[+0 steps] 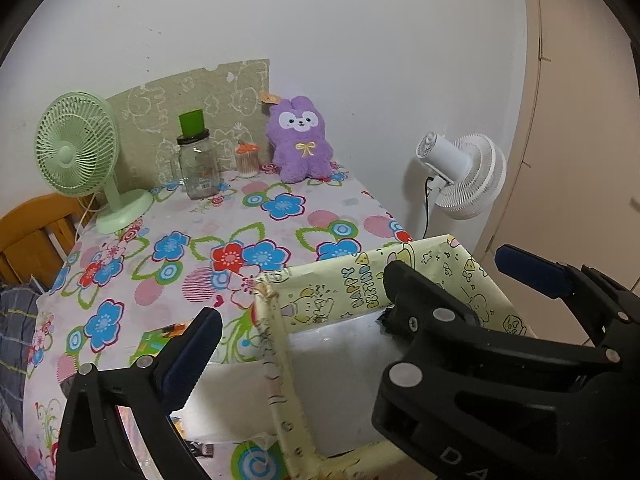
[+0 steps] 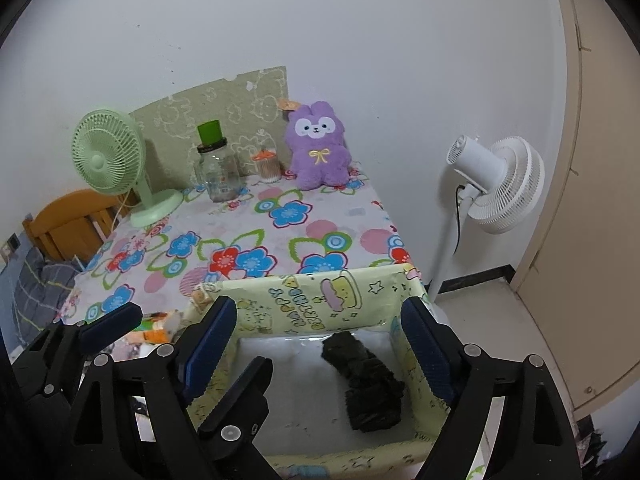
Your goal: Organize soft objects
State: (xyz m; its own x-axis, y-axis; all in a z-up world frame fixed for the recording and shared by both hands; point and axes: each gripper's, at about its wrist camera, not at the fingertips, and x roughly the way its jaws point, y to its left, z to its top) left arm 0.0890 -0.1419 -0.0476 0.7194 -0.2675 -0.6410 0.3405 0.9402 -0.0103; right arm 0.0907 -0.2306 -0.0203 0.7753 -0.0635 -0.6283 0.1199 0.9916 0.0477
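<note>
Left gripper (image 1: 368, 300): held over the near left part of the box, jaws spread wide, nothing between them; its fingers also seen at the left of the right wrist view.
Right gripper (image 2: 316, 344): poised above the box, jaws parted wide, nothing grasped.
Box (image 2: 304, 300): a yellow-green box with "HAPPY BIRTHDAY" print is set on the near right corner of the table, its pale inside open to view.
Dark cloth (image 2: 366, 384): a crumpled black soft item is seen lying inside the box, toward its right wall.
Purple plush (image 1: 300, 140): seated upright at the far edge of the table, against the wall, well apart from the box.
Table (image 1: 224, 216): covered by a flowered cloth.
Green fan (image 1: 80, 152): stood at the far left.
Glass jar (image 1: 198, 164): placed between fan and plush, green cup on top.
White fan (image 1: 464, 172): seen past the table's right edge.
</note>
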